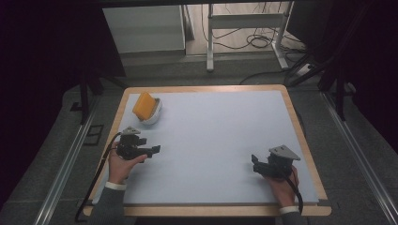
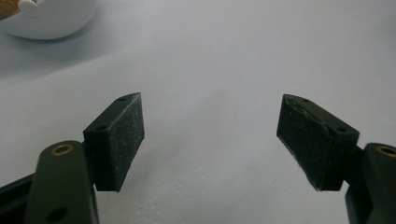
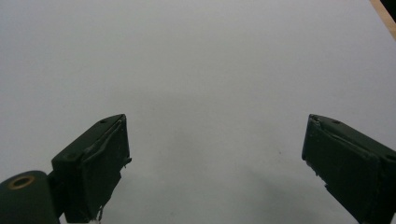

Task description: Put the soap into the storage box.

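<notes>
Looks like pre-grasp: white bowl with yellow sponge sits far-left on table; left gripper near it, wide, empty; right gripper wide, empty. Likely next: left reaches the bowl

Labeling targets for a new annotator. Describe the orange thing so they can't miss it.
Find the pale blue table top, then its far left corner. A small white bowl sits there, with the orange block standing tilted in it. It is the one brightly coloured thing on the table.

Sponge in bowl — both tongs apart, low.
</notes>
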A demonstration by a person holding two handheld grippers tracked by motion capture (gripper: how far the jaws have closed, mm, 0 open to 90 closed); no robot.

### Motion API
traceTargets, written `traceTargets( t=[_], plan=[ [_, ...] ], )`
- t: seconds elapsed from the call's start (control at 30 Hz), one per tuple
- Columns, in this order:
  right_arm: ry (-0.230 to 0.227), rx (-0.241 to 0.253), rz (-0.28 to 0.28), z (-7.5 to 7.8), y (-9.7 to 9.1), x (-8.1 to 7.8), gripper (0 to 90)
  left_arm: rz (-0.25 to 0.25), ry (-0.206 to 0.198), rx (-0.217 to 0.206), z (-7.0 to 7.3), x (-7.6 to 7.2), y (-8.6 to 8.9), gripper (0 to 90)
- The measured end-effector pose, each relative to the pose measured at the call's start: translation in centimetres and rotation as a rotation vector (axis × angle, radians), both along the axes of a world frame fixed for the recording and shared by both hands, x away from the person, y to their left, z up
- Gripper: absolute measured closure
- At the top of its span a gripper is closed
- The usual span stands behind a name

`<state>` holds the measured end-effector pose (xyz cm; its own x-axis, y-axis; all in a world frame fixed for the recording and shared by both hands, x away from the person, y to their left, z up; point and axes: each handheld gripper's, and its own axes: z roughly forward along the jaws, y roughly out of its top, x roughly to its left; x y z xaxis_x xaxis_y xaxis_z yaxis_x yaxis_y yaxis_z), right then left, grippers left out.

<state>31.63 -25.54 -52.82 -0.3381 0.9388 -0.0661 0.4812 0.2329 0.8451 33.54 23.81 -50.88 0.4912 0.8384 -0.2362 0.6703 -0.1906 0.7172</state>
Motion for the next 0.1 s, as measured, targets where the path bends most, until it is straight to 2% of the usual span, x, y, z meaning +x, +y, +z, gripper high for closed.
traceTargets(
  t=[0.1],
  plan=[
    [-0.003, 0.008, 0.01, 0.0, -0.08, 0.0, 7.7, -0.004, -0.001, 0.005, -0.24, -0.09, 0.05, 23.7]
  ],
)
